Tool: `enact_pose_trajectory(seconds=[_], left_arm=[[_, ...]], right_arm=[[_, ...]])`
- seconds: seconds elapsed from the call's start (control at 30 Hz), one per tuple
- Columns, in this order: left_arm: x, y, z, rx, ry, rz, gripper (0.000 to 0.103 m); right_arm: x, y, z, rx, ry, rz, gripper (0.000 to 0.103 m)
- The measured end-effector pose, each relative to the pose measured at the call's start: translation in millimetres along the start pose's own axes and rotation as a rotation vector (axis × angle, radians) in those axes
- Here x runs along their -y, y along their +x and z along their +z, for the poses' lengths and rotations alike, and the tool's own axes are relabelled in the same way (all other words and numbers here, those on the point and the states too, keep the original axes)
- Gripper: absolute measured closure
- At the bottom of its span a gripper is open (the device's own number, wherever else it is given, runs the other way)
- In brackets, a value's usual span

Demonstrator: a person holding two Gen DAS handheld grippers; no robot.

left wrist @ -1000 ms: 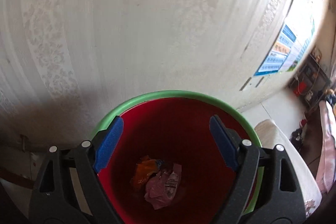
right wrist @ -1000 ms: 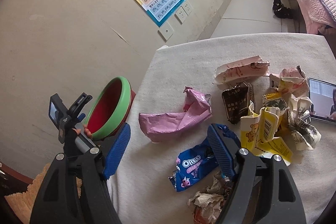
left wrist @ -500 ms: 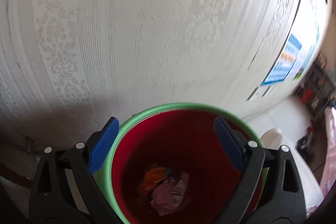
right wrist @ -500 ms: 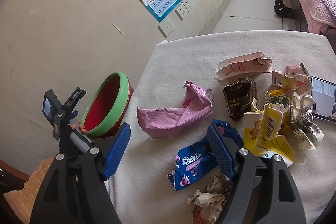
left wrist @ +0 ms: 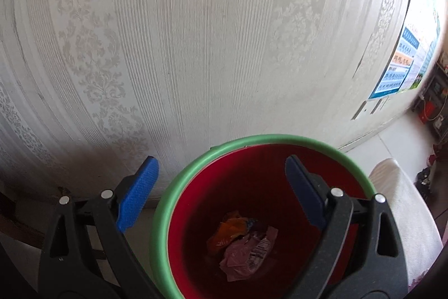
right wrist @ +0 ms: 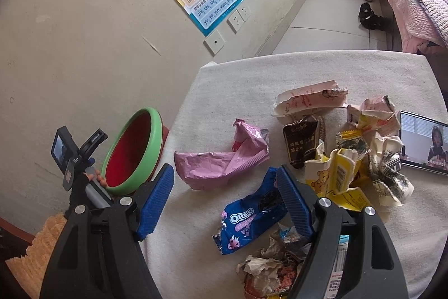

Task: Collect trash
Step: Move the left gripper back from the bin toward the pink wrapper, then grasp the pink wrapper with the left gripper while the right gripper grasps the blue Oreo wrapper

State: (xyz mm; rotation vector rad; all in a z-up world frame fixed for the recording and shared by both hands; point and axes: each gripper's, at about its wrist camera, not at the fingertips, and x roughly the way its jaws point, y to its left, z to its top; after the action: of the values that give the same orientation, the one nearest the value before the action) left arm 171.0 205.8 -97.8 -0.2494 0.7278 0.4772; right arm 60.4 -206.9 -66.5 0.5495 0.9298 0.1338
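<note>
Trash is lying all over the desk (right wrist: 322, 69). On the left, the left hand-held gripper (left wrist: 221, 187) is hanging over the red bin (left wrist: 260, 142), jaws apart and empty, with wrappers (left wrist: 243, 243) sitting at the bottom. To the right, the right hand-held gripper (right wrist: 226, 195) is hovering wide open by the blue cookie wrapper (right wrist: 246, 220), probably picking it next.

The left gripper (left wrist: 221, 173) now has its jaws spread wider than a second ago, nothing between them. Its view slides left: the bin (left wrist: 196, 181) that sat centred between the fingers is now off to the right, and the left finger (left wrist: 137, 195) stands outside the green rim, against the wall (left wrist: 196, 46). Over the table, the right gripper's view tips slightly.
</note>
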Motion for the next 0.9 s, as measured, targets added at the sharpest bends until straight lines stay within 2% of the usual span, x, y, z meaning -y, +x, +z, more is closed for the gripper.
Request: enact_pose_trajectory(seconds=[0.07,0.13,0.17,0.23,0.27,0.3,0.37,0.43,0.5,0.6,0.7,0.77,0.83,0.9], left_arm=[[6,-20,-1,0.052,0.034,0.008,0.013],[16,-42,-4,0.100,0.082,-0.015,0.013],[25,-56,-8,0.116,0.115,-0.054,0.013],[42,-75,-17,0.100,0.189,-0.180,0.013],[54,-83,-23,0.078,0.235,-0.239,0.013],[74,-95,-34,0.033,0.323,-0.335,0.013],[110,-109,-56,-0.055,0.484,-0.476,0.013],[143,-119,-81,-0.157,0.624,-0.595,0.013],[170,-126,-105,-0.227,0.726,-0.666,0.013],[197,-124,-132,-0.305,0.818,-0.694,0.015],[211,-117,-156,-0.385,0.868,-0.686,0.025],[212,-107,-164,-0.441,0.872,-0.670,0.045],[211,-98,-169,-0.500,0.855,-0.678,0.059],[206,-96,-166,-0.531,0.806,-0.705,0.067]], right_arm=[[7,-6,3,0.015,0.020,-0.012,0.029],[13,-11,6,0.023,0.042,-0.018,0.029],[15,-12,7,0.024,0.049,-0.021,0.029],[18,-14,7,0.023,0.058,-0.030,0.029],[19,-15,8,0.021,0.059,-0.034,0.029],[19,-15,9,0.017,0.060,-0.038,0.029],[19,-17,8,0.011,0.056,-0.038,0.029],[17,-18,6,0.005,0.047,-0.035,0.029],[16,-20,6,0.005,0.042,-0.035,0.029],[17,-22,6,0.009,0.051,-0.031,0.029],[18,-24,6,0.010,0.059,-0.026,0.029],[18,-23,6,0.006,0.060,-0.023,0.029],[16,-22,5,-0.005,0.056,-0.020,0.029],[14,-20,4,-0.017,0.046,-0.017,0.029]])
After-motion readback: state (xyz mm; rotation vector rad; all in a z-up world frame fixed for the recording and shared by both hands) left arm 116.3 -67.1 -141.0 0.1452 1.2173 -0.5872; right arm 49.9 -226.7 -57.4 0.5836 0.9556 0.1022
